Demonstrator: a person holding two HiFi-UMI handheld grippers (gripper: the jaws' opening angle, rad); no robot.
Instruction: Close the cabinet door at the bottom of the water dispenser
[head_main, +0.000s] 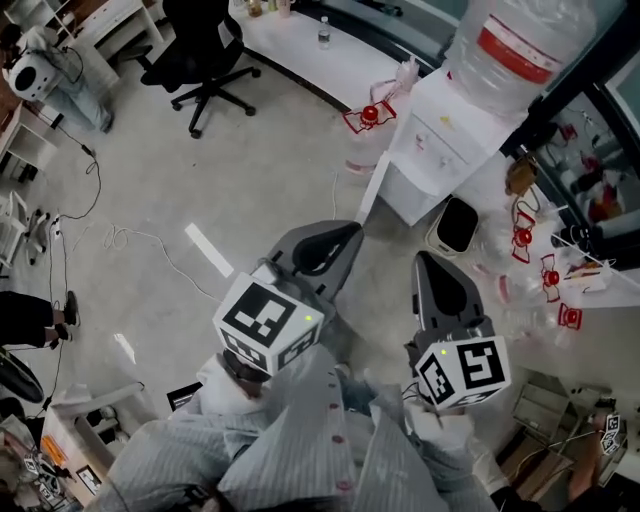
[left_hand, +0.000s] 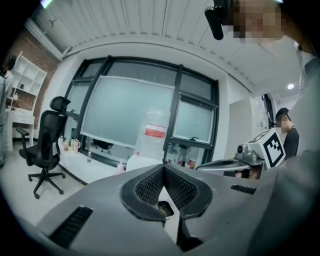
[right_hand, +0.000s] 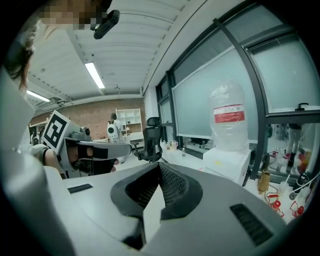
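Observation:
The white water dispenser (head_main: 432, 140) stands at the upper right of the head view with a large clear bottle (head_main: 512, 42) on top. Its bottom cabinet door (head_main: 372, 190) hangs open, swung out to the left of the body. My left gripper (head_main: 345, 232) is shut and empty, its tip just short of that door's lower edge. My right gripper (head_main: 425, 262) is also shut and empty, a little short of the dispenser's base. The left gripper view shows the left gripper (left_hand: 163, 170) level with the bottle (left_hand: 154, 132) ahead. The right gripper (right_hand: 159, 167) has the dispenser (right_hand: 227, 162) to its right.
A black bin (head_main: 458, 222) stands against the dispenser's right side, with red-capped clear bottles (head_main: 530, 240) on the floor beyond it. A black office chair (head_main: 205, 60) and a white counter (head_main: 320, 50) are at the back. Cables (head_main: 130, 240) and a white strip (head_main: 208, 250) lie on the floor at left.

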